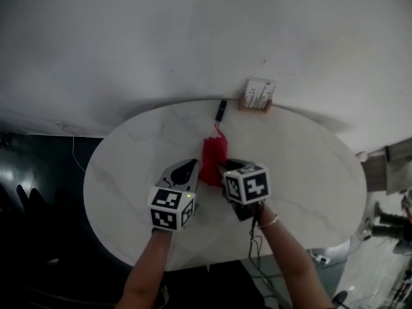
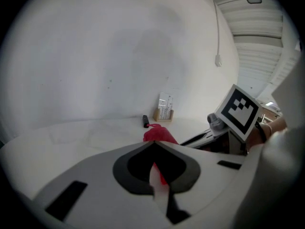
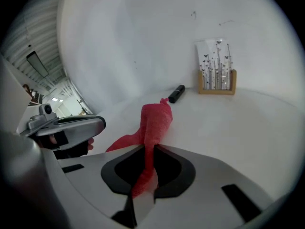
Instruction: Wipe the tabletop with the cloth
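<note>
Item: cloth (image 1: 213, 154), red, bunched, laid mid-tabletop (image 1: 302, 166). Long axis run from jaws toward far edge. Near end clamped by right gripper (image 1: 223, 168) — near-left corner pinched by left gripper (image 1: 195, 167), jaws closed tight. Both grippers judged equally near.

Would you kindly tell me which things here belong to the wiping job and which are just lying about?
Part of the job:
- red cloth, pinched by both the left gripper and the right gripper
- white tabletop

Just lying about, at the far edge:
- small black object
- wooden holder with white cards
</note>
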`<act>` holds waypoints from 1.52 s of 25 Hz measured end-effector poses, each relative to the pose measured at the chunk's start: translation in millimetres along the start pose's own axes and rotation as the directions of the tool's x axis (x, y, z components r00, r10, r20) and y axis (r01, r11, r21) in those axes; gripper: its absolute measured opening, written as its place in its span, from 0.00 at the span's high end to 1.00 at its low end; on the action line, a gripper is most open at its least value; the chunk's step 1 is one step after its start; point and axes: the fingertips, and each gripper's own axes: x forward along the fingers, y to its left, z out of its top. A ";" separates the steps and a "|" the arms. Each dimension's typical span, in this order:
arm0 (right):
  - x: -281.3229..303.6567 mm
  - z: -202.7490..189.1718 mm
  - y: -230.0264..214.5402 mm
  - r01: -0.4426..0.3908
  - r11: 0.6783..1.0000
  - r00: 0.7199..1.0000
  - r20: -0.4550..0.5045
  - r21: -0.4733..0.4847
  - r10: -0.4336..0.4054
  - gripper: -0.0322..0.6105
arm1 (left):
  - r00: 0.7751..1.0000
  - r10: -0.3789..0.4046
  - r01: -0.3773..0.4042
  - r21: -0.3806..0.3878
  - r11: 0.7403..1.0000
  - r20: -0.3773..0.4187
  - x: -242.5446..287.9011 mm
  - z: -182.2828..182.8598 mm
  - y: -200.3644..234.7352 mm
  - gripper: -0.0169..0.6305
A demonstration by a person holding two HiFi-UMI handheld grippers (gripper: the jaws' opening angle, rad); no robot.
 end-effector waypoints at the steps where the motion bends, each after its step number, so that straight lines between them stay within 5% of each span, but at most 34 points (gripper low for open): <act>1: -3.4 -2.1 -9.0 0.015 1.000 1.000 -0.005 0.006 -0.015 0.88 | 1.000 -0.013 0.013 0.004 1.000 -0.002 4.3 0.7 -5.2 0.97; 11: -68.8 -40.4 -124.1 0.190 0.969 0.982 -0.014 0.160 -0.190 0.88 | 0.987 -0.156 0.159 0.069 0.985 -0.037 43.1 2.4 -70.6 0.97; 26: -168.8 -102.1 -249.4 0.413 0.852 0.907 -0.056 0.321 -0.418 0.88 | 0.956 -0.285 0.292 0.138 0.946 -0.069 73.9 5.1 -145.7 0.97; 32: -171.5 -55.2 -199.7 0.299 0.915 0.946 0.038 0.271 -0.321 0.88 | 0.970 -0.242 0.244 0.130 0.961 -0.030 61.7 18.0 -124.8 0.97; 38: -122.1 28.3 -97.3 -0.009 0.982 0.990 0.140 0.190 -0.018 0.88 | 0.991 -0.131 0.128 0.090 0.988 0.020 31.0 28.8 -68.3 0.97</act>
